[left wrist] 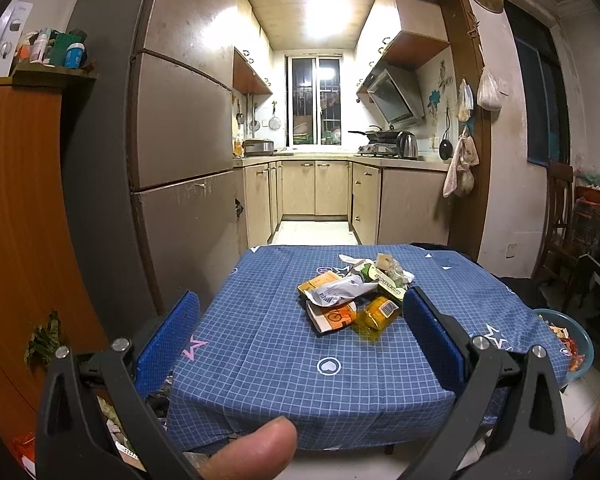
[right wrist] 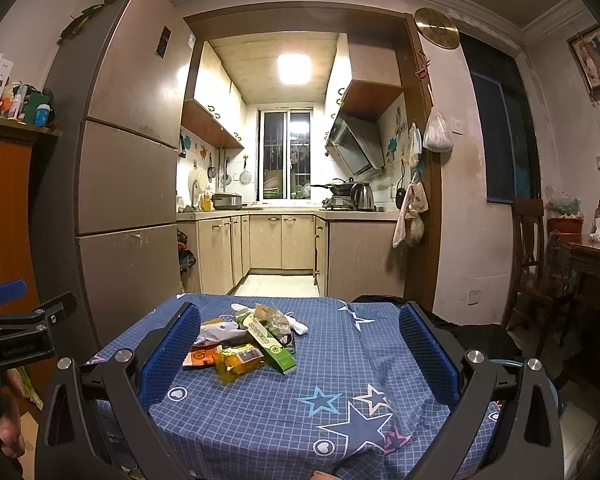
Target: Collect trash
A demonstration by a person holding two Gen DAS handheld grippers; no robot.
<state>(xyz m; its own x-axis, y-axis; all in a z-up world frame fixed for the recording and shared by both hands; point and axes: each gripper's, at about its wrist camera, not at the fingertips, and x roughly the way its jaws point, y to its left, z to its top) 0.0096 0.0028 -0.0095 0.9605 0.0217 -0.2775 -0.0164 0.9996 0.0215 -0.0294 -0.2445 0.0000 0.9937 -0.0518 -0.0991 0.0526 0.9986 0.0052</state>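
Note:
A pile of trash (left wrist: 356,296) lies on the table's blue checked cloth (left wrist: 280,352): orange and white wrappers, a yellow packet (left wrist: 380,312), a green box (left wrist: 388,284) and crumpled plastic. My left gripper (left wrist: 300,320) is open and empty, held above the table's near edge, short of the pile. In the right wrist view the same pile (right wrist: 248,340) lies ahead and to the left, with the green box (right wrist: 268,342) on top. My right gripper (right wrist: 300,336) is open and empty, above the cloth (right wrist: 340,400).
A blue basin (left wrist: 576,340) holding wrappers sits low beside the table's right edge. A tall fridge (left wrist: 180,140) stands to the left. A wooden chair (right wrist: 532,256) and a side table stand at the right. The kitchen lies beyond. The left gripper's body (right wrist: 16,336) shows at the far left.

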